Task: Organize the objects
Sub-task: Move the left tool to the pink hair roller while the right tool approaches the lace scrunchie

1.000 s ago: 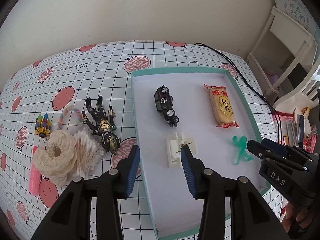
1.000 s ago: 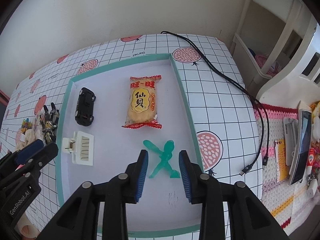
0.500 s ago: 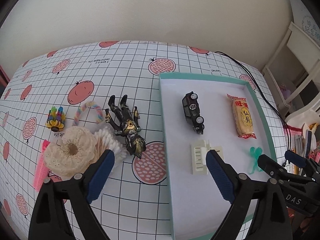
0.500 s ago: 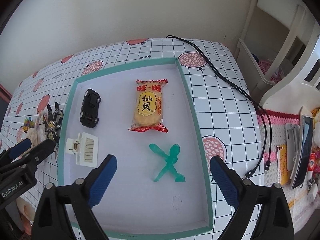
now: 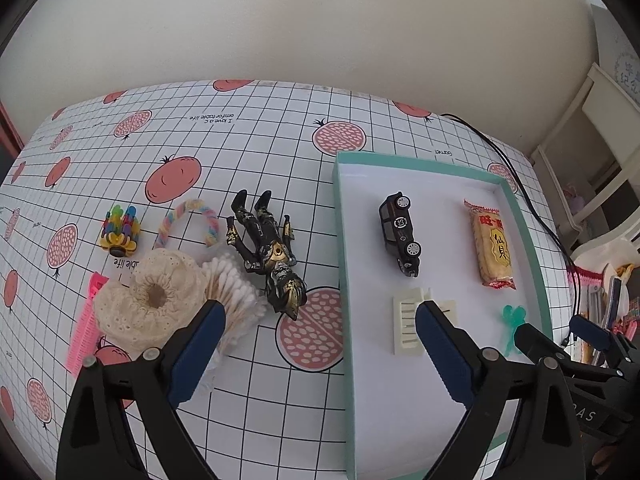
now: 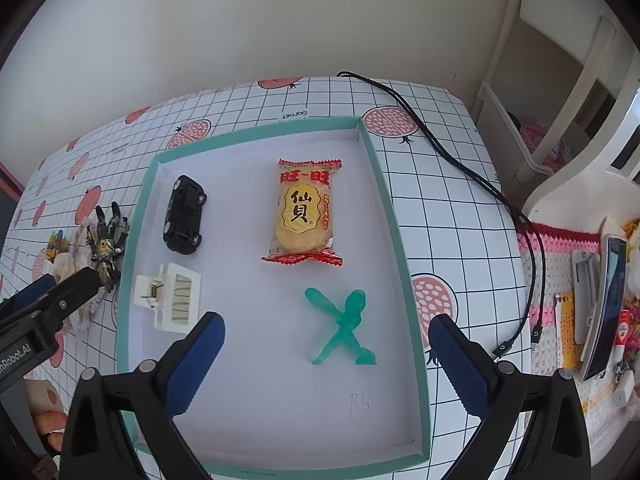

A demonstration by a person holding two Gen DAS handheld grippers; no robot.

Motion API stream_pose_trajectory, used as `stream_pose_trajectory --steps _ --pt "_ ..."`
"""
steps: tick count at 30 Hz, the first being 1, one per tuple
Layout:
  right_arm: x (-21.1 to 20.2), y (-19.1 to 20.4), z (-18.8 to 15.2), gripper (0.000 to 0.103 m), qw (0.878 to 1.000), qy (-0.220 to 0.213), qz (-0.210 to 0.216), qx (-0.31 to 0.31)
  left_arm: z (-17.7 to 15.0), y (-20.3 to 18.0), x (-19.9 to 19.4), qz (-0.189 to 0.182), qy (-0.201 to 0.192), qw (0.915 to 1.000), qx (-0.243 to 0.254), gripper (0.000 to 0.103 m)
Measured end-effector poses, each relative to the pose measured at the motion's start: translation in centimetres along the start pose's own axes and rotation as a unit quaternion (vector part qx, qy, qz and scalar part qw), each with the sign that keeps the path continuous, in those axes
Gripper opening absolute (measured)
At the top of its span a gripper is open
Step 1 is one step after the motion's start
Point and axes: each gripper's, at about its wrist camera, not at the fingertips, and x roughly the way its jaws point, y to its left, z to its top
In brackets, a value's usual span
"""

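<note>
**Both grippers spread wide above tray and clutter**

Grid-patterned cloth with pink fruit prints covers the surface (image 5: 260, 152), which ends at a plain wall behind. Left gripper (image 5: 318, 330) has its fingers (image 5: 200, 344) spread wide and empty, straddling the teal tray's (image 5: 344, 280) left rim. Right gripper (image 6: 326, 354) is equally wide open, holding nothing, above the tray's bare near floor. Just ahead of it lies the green figure (image 6: 344, 326); beyond sit the snack packet (image 6: 304, 212), black toy car (image 6: 185, 216) and white clip (image 6: 172, 300), all apart. Left of the tray crowd the black-gold figure (image 5: 268, 256), cotton swabs (image 5: 236, 300), lace scrunchie (image 5: 152, 300) and pink comb (image 5: 86, 332). A black cable (image 6: 460, 164) runs past the tray's right edge.
</note>
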Motion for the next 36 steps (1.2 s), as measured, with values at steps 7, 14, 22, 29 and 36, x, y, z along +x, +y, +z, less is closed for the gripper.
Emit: stream_pose_trajectory --steps 7,14,22,29,36 --pt "-0.7 0.4 0.2 0.103 1.000 -0.007 -0.001 -0.005 0.3 0.3 -0.9 -0.011 -0.005 0.9999 0.002 0.096" --pt "-2.7 2.5 0.8 0.103 1.000 -0.027 0.011 -0.013 1.0 1.8 -3.1 -0.011 -0.019 0.9998 0.004 0.096" --pt "-4.6 8.1 1.4 0.103 0.996 -0.049 0.059 -0.042 1.7 6.4 -5.7 0.002 -0.035 0.9993 -0.015 0.096" --pt "-4.1 14.0 1.3 0.103 0.993 -0.041 0.090 -0.071 1.6 12.0 -6.9 0.028 -0.038 0.9978 -0.046 0.096" --pt "-3.0 19.2 0.9 0.103 0.988 -0.034 0.115 -0.099 1.2 17.1 -7.3 0.059 -0.033 0.9951 -0.073 0.096"
